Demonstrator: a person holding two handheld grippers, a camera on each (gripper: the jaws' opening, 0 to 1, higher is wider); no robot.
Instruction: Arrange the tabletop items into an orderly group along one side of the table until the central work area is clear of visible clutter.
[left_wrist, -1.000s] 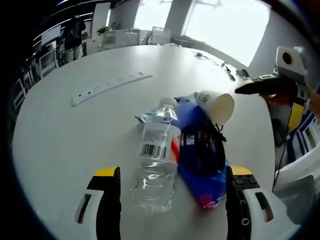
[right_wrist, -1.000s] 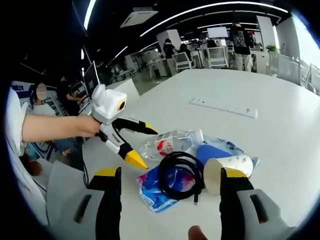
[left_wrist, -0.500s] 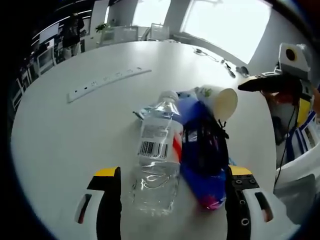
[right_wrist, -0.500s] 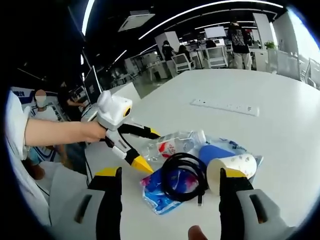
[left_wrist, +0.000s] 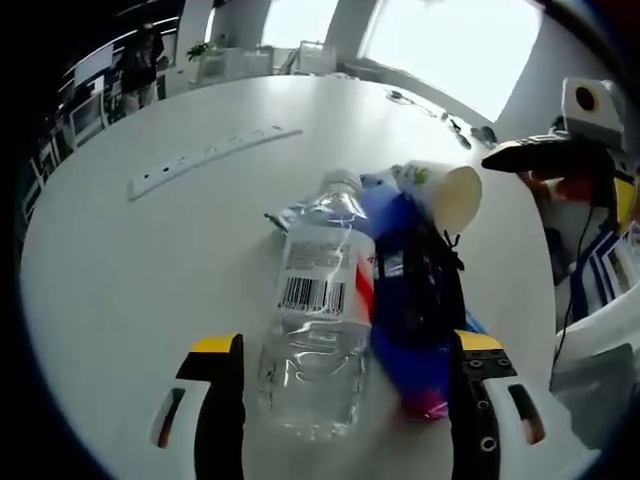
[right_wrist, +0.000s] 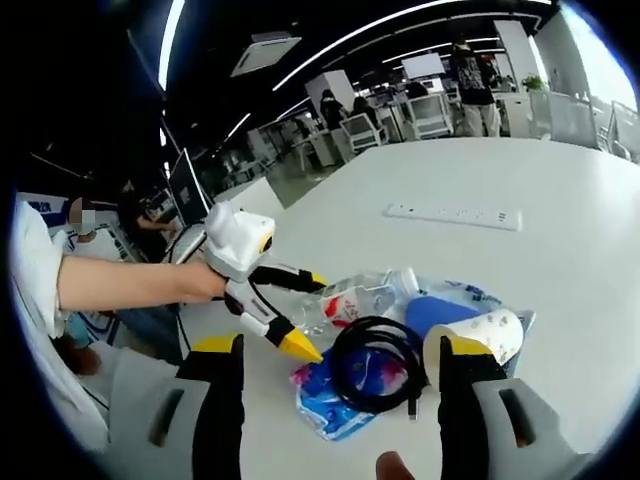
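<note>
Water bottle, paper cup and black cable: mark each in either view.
water bottle (left_wrist: 318, 320): left gripper view, on its clear body below the label.
paper cup (left_wrist: 452, 200): left gripper view, on its open mouth.
black cable (right_wrist: 372, 362): right gripper view, on the coil's near loop.

Items cluster near one edge of the desk: a bottle lies on its side, w/ a packet touching it on the right in the left gripper view. A coiled cable rests on the packet; a cup lies tipped over behind it. A power strip sits well apart, farther across the desk.
</note>
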